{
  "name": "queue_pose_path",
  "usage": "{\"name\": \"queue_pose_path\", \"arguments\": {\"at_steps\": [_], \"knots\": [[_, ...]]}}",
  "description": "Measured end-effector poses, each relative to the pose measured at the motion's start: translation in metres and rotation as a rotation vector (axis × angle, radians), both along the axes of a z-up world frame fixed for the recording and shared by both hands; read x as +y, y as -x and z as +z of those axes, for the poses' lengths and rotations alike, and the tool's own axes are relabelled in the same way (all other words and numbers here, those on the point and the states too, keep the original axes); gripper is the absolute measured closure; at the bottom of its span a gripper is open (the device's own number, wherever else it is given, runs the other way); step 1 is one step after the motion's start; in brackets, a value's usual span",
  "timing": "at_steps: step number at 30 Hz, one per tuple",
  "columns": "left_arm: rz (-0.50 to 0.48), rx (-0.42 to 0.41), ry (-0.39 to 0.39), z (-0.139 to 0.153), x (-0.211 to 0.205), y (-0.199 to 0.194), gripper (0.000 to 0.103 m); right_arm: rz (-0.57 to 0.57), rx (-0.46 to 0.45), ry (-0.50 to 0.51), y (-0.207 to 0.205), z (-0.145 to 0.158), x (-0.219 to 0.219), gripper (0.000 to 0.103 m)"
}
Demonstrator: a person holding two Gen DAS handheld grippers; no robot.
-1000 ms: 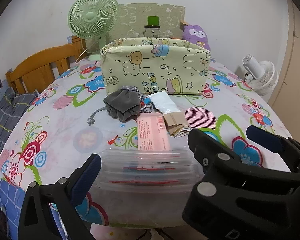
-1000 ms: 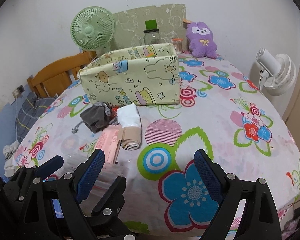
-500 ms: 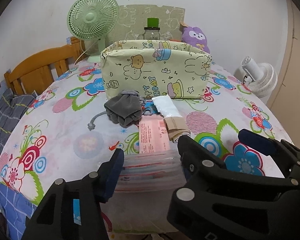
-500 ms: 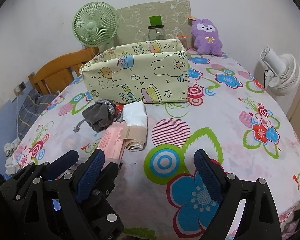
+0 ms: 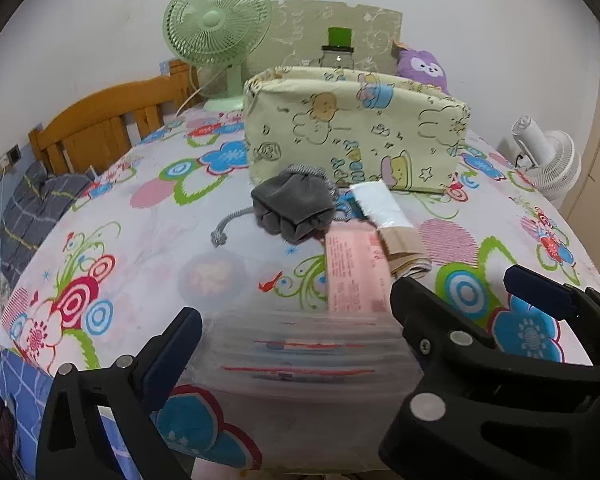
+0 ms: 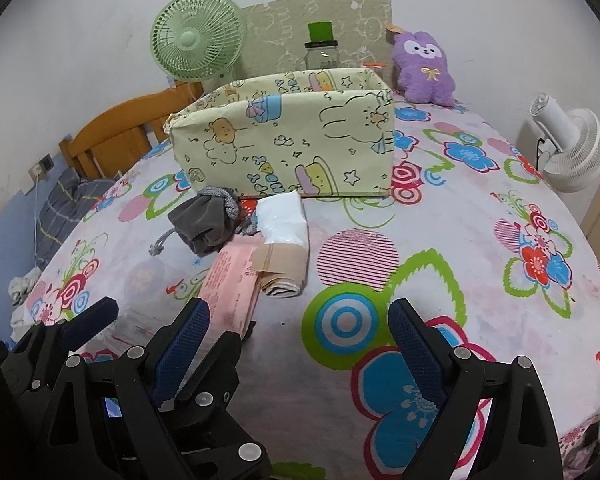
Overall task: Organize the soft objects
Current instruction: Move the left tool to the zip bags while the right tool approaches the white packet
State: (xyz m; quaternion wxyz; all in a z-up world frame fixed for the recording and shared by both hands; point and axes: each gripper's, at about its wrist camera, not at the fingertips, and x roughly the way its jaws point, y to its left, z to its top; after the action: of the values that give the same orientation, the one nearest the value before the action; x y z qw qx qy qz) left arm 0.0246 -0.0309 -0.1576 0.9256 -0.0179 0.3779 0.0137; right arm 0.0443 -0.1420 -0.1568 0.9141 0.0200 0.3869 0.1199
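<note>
A pale yellow cartoon-print fabric box (image 5: 356,132) (image 6: 288,148) stands open-topped mid-table. In front of it lie a grey drawstring pouch (image 5: 296,206) (image 6: 206,222), a white packet (image 5: 382,204) (image 6: 282,220), a beige roll (image 5: 406,248) (image 6: 286,266) and a pink packet (image 5: 354,274) (image 6: 232,280). A stack of clear plastic bags (image 5: 300,356) lies at the near edge. My left gripper (image 5: 294,314) is open, its fingers on either side of the clear stack. My right gripper (image 6: 300,330) is open and empty over the floral tablecloth, right of the pink packet.
A green fan (image 5: 218,26), a jar with a green lid (image 5: 338,50) and a purple plush (image 6: 424,66) stand behind the box. A white fan (image 6: 572,148) is off the right edge. A wooden chair (image 5: 100,120) is at the left.
My left gripper closed in half a second ago and has since opened wide again around the clear stack. My right gripper has moved slightly forward, still open.
</note>
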Motion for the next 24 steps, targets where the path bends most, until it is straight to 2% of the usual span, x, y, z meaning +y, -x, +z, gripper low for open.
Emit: {"name": "queue_pose_path", "arguments": {"at_steps": [5, 12, 24], "knots": [[-0.002, 0.027, 0.045, -0.007, 0.005, -0.002, 0.001, 0.001, 0.011, 0.009, -0.001, -0.003, 0.003, 0.010], [-0.006, 0.013, 0.045, -0.005, 0.007, 0.002, 0.008, 0.002, 0.012, 0.010, -0.001, -0.004, 0.006, 0.010], [-0.002, -0.049, 0.018, 0.017, 0.015, -0.005, 0.009, 0.009, -0.033, -0.003, -0.010, 0.015, 0.019, 0.010]]}}
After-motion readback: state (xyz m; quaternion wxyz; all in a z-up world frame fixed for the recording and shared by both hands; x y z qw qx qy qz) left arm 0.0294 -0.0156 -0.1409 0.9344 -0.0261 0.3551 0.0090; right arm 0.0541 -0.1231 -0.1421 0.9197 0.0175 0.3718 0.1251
